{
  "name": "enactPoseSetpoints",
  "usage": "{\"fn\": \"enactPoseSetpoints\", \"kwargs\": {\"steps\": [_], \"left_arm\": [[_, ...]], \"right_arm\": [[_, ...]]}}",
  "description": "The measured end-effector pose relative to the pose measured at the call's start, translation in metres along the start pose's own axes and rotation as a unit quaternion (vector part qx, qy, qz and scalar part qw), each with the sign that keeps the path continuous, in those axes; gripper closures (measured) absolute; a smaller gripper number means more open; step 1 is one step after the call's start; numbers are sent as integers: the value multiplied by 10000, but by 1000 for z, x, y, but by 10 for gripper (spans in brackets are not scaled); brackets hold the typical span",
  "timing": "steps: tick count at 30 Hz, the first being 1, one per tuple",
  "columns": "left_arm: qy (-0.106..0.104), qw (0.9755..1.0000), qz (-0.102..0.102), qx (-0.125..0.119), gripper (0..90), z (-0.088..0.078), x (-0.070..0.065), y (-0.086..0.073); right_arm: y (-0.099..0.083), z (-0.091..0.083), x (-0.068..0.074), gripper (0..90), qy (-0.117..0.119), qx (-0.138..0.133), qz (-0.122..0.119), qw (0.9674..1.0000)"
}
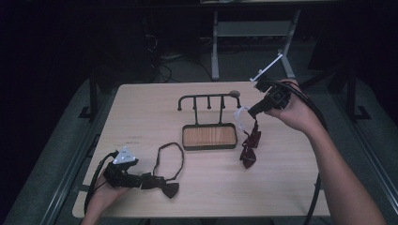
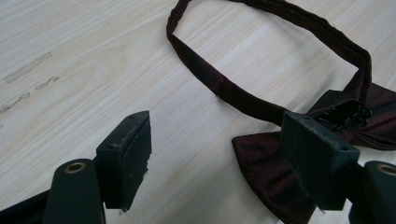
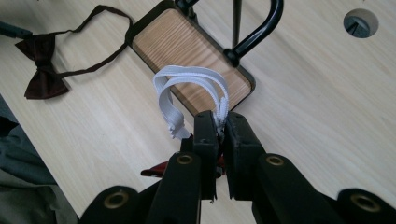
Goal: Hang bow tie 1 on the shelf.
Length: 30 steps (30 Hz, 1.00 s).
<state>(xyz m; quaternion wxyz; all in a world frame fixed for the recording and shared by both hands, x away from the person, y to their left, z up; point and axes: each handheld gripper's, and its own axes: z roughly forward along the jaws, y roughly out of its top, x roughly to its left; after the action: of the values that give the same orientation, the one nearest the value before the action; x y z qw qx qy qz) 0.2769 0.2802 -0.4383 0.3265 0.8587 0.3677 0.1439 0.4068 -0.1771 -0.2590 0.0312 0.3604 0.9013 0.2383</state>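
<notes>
**Right tool lifting a red bow tie by its white strap; left tool standing open beside a dark one**

In the right gripper view, the right tool [image 3: 220, 122] is pinching the white strap [image 3: 164, 100] between its 2 black jaws; the jaws are hiding the pinched stretch, and just a sliver of red cloth is peeking out under them. The strap is looking like ribbed elastic, looping up in a flat arc. In the high view the red bow tie [image 1: 249, 145] is hanging from that strap below the right tool [image 1: 253, 111], just right of the rack, its lower end lying crumpled on the tabletop [image 1: 291, 187]; whether its knot is intact is hard to make out.

The left tool [image 2: 224, 158] is standing open, its jaws wide apart with bare wood between them. Its right jaw is covering part of the dark bow tie [image 2: 261, 168], and the frame edge is cutting off that bow. The cloth is showing a satin sheen, and its neck band [image 2: 219, 86] is lying in a flat loop on the pale wood-grain tabletop.

The rack [image 1: 209, 136] is showing a thin black metal bar with hooks over a wood-inlaid rectangular base. The room behind the tabletop is too dark to read.
</notes>
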Motion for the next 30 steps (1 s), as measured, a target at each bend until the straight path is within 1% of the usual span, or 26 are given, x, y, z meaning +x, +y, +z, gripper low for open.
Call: {"fn": "enactPoseSetpoints", "kwargs": {"steps": [5, 6, 9, 10, 13, 16, 22, 24, 26, 30], "left_arm": [[-19, 10000, -1, -3, 260, 0, 0, 0], [-21, 10000, -6, -5, 260, 0, 0, 0], [-31, 10000, -6, -12, 259, 0, 1, 0], [-37, 10000, -10, -11, 259, 1, 1, 0], [-43, 10000, -14, -12, 259, 1, 1, 0], [-42, 10000, -14, -20, 259, 0, 1, 0], [-37, 10000, -4, -1, 259, 1, 0, 0], [-38, 10000, -4, 18, 259, 2, 0, 0], [-36, 10000, 3, 20, 259, 2, 0, 0], [-38, 10000, 7, 34, 259, 2, 0, 0]], "right_arm": [[9, 0, -6, 837, -50, -22, 85, 9999], [12, 2, -9, 837, -73, -18, 108, 9999], [15, 3, -11, 836, -75, -14, 124, 9999], [19, 4, -13, 837, -94, -16, 169, 9998], [22, 5, -16, 837, -112, -5, 203, 9997], [27, 7, -22, 836, -145, -49, 319, 9994], [27, 15, -29, 836, -235, 21, 437, 9988], [27, 18, -34, 835, -210, -13, 496, 9985], [26, 20, -36, 835, -193, -23, 543, 9983], [25, 23, -37, 828, -155, -36, 552, 9984]]}}
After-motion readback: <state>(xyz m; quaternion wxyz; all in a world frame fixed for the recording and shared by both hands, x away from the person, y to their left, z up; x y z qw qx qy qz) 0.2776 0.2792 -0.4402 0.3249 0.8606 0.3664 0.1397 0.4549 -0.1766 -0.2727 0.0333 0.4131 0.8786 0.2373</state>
